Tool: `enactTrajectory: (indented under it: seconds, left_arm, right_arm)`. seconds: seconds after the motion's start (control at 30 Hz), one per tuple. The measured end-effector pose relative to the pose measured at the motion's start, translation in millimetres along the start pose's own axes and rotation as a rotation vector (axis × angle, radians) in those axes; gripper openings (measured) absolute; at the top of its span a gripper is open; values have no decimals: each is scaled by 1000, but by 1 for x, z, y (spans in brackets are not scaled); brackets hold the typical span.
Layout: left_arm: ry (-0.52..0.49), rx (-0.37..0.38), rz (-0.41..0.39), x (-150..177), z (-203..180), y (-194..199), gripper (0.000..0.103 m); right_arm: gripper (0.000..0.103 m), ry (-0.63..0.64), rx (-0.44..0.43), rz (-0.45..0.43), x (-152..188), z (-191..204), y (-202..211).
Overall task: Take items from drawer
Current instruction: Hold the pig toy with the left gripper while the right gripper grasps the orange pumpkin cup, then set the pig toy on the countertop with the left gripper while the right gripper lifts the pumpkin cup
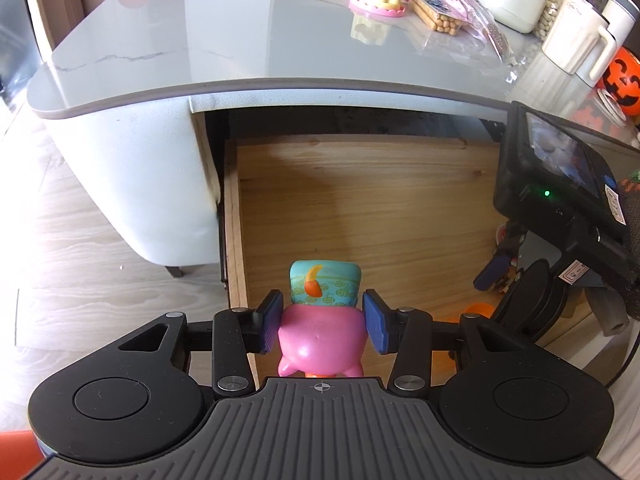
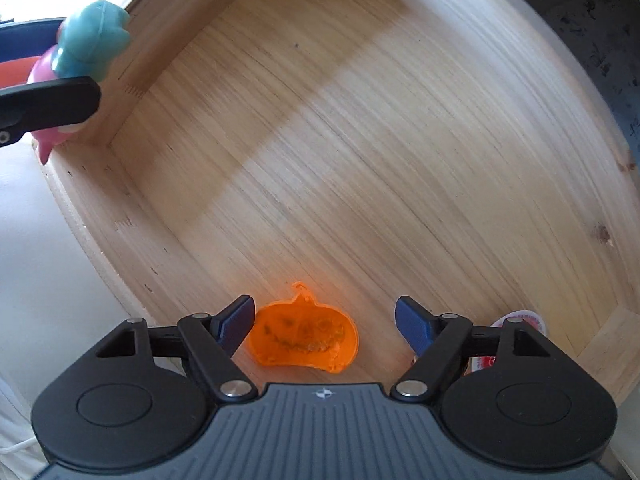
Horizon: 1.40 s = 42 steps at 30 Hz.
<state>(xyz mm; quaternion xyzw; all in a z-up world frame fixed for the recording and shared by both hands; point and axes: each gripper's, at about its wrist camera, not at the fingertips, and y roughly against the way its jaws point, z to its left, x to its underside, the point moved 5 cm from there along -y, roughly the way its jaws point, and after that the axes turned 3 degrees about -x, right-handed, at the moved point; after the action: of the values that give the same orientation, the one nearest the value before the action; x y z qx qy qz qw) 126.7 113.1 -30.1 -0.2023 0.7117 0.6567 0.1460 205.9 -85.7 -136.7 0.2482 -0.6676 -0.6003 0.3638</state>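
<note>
At the near left corner of the open drawer (image 1: 360, 184) the left gripper (image 1: 320, 320) is clamped on a pink toy (image 1: 320, 332) held above the rim, while rightward the right gripper (image 2: 324, 320) hangs wide open over an orange pumpkin (image 2: 304, 338) lying flat between its fingers, long axis crosswise.

Left gripper (image 1: 320, 322) fingers clamped together on something; right gripper (image 2: 325, 322) fingers spread wide.
</note>
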Motion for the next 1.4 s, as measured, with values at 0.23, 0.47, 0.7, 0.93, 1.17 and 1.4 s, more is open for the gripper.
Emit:
enactTrajectory:
  seconds: [0.23,0.47,0.7,0.93,1.17,1.4]
  left_arm:
    - [-5,5,-3,0,1,1,48]
    - [-13,3,-7,-4,-5,0,48]
    - [-14,88,-191,-46,-27,28,48]
    - [-65,-51,-314,-127,-48,27,48]
    - [-81,-126,-323,-215,-81,-25,51]
    - [-72,-23,-430,-223,-91,-14,52]
  right_arm:
    - [43,2,-34,49,7,-4,-7]
    - [42,53,-21,-115,14,-1,32]
    - [41,3,-18,-359,50,-16,85]
    - [41,-116,-22,-597,88,-55,130]
    - [41,-195,-30,-784,104,-89,149]
    - [41,-238,-38,-875,118,-110,165]
